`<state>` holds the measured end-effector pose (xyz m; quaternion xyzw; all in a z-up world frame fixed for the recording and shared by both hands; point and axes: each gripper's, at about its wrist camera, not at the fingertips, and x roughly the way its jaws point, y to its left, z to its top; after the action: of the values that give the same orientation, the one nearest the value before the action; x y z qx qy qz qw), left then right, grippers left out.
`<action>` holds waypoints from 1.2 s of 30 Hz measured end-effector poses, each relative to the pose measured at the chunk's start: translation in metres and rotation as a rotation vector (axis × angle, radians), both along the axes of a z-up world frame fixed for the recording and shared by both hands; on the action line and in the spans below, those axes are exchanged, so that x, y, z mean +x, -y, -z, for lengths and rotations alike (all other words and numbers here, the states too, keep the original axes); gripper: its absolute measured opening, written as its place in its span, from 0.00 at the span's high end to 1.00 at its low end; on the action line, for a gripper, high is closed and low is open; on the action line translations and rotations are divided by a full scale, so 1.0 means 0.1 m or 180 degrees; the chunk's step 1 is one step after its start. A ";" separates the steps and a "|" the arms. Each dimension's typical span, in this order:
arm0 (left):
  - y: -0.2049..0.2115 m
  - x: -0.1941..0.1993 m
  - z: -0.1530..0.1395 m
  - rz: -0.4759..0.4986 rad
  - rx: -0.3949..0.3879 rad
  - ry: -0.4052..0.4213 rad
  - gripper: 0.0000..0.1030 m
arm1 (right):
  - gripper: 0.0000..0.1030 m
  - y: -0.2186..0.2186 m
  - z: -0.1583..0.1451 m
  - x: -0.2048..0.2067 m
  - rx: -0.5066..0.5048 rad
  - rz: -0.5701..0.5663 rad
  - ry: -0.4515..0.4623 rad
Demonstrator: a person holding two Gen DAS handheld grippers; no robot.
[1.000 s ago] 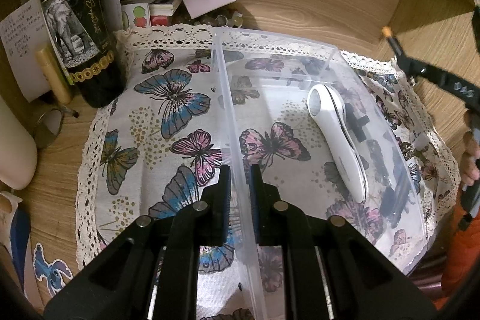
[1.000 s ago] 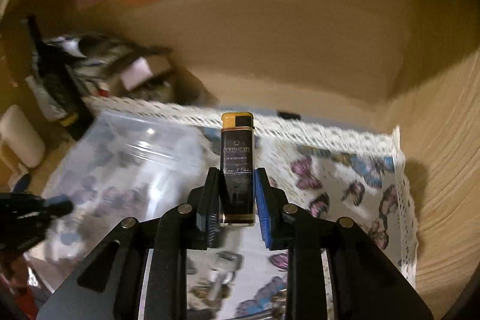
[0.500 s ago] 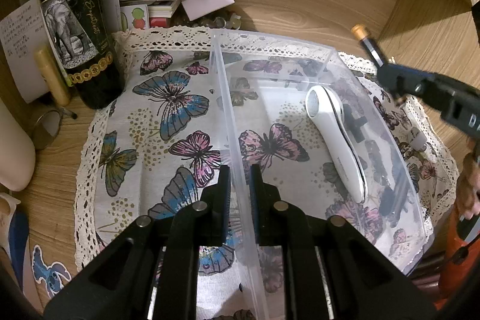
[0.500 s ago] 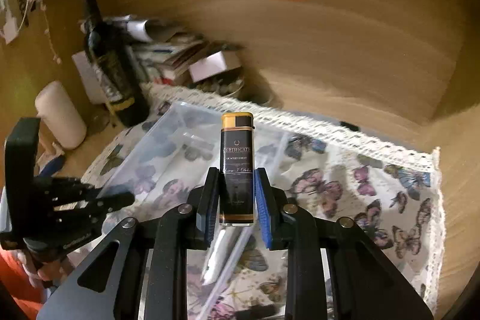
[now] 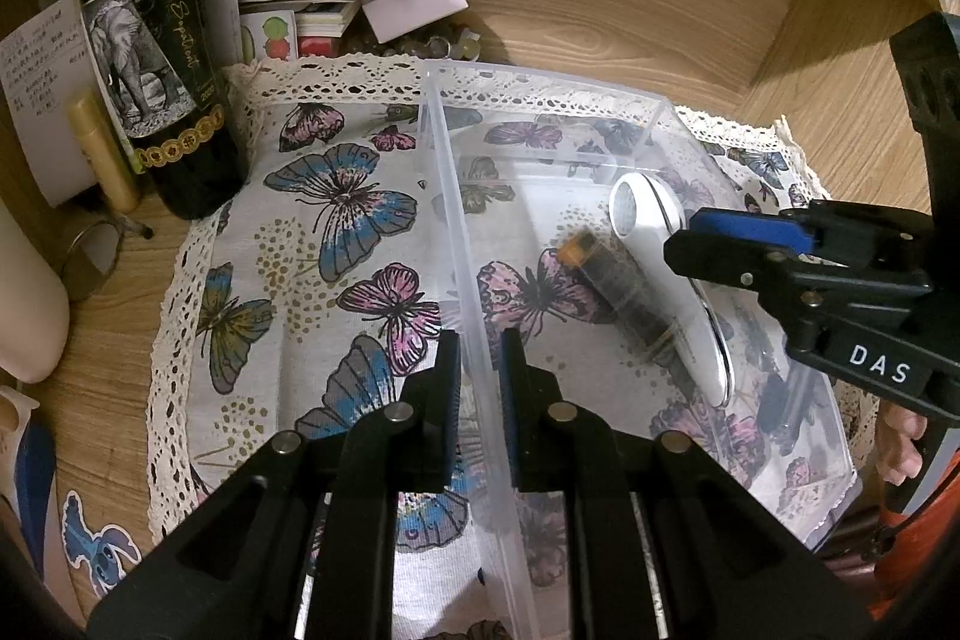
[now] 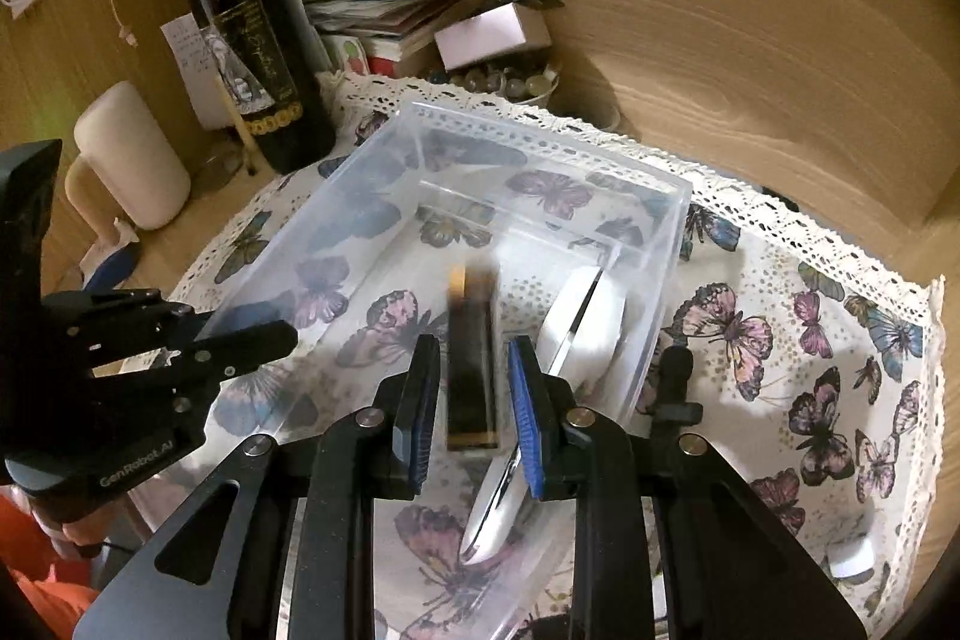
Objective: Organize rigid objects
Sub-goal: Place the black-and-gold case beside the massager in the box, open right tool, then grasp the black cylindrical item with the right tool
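A clear plastic bin (image 5: 540, 100) (image 6: 672, 220) stands on a butterfly cloth. My left gripper (image 5: 480, 364) is shut on the bin's near wall. A white handheld device (image 5: 672, 280) (image 6: 588, 316) lies inside. A black tube with an orange cap (image 5: 618, 286) (image 6: 471, 364) is blurred, in the bin beside the white device. My right gripper (image 6: 471, 376) (image 5: 744, 244) is open above the bin, its pads apart from the tube.
A dark wine bottle (image 5: 150, 40) (image 6: 246, 40) stands at the cloth's far left, with stacked papers and a small white box (image 5: 414, 4) behind. A cream cylinder (image 6: 129, 160) stands left. Wooden walls close the back and right.
My right gripper swung over the bin, opened and let go of the black tube, which now drops into the bin. My left gripper kept its hold on the bin wall.
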<state>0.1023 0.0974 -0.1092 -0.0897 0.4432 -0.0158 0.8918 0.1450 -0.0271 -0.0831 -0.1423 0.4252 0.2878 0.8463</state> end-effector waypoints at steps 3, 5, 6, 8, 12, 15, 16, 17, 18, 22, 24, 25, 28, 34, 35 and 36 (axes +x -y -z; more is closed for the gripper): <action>0.00 0.00 0.00 0.0000 0.0001 -0.0001 0.88 | 0.78 0.01 -0.04 -0.01 -0.0023 0.0008 0.0058; 0.00 0.00 0.00 0.0000 0.0002 -0.0003 0.88 | 0.77 0.06 -0.10 -0.01 0.0006 0.0051 0.0106; 0.00 0.00 0.00 0.0002 0.0003 -0.0003 0.88 | 0.77 0.10 -0.13 -0.01 0.0028 0.0081 0.0139; 0.00 0.00 0.00 -0.0002 -0.0002 -0.0003 0.88 | 0.76 0.19 -0.22 0.00 0.0056 0.0166 0.0223; 0.00 0.00 0.00 -0.0001 -0.0001 -0.0002 0.88 | 0.74 0.44 -0.39 0.05 0.0112 0.0393 0.0409; 0.00 0.00 0.00 0.0001 -0.0001 -0.0004 0.88 | 0.72 0.66 -0.46 0.13 0.0155 0.0601 0.0472; 0.00 0.00 0.00 0.0000 -0.0001 -0.0003 0.88 | 0.71 0.72 -0.47 0.16 0.0152 0.0660 0.0471; 0.00 0.00 0.00 0.0000 -0.0002 -0.0004 0.88 | 0.71 0.77 -0.46 0.19 0.0146 0.0708 0.0462; 0.00 0.00 0.00 0.0001 -0.0002 -0.0003 0.88 | 0.71 0.83 -0.44 0.24 0.0133 0.0763 0.0439; 0.00 0.00 0.00 0.0001 -0.0006 -0.0007 0.88 | 0.71 0.94 -0.23 0.40 0.0071 0.0853 0.0216; 0.00 0.00 0.00 -0.0003 -0.0008 -0.0013 0.88 | 0.71 0.95 -0.09 0.45 0.0047 0.0838 0.0053; 0.00 -0.01 0.00 -0.0005 -0.0008 -0.0017 0.88 | 0.71 0.95 -0.02 0.47 0.0043 0.0820 -0.0030; -0.01 0.00 0.00 -0.0007 -0.0008 -0.0021 0.88 | 0.71 0.91 0.16 0.48 -0.0002 0.0761 -0.0169; -0.01 0.00 0.00 -0.0005 -0.0005 -0.0019 0.88 | 0.71 0.79 0.37 0.52 -0.0107 0.0626 -0.0318; -0.01 0.00 0.00 -0.0004 -0.0005 -0.0019 0.88 | 0.71 0.77 0.40 0.54 -0.0113 0.0608 -0.0336; -0.01 0.00 0.00 -0.0005 -0.0010 -0.0021 0.88 | 0.71 0.76 0.42 0.56 -0.0137 0.0607 -0.0345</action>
<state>0.1025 0.0983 -0.1095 -0.0915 0.4461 -0.0155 0.8902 0.2005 -0.1029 -0.1256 -0.1036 0.4880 0.2040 0.8423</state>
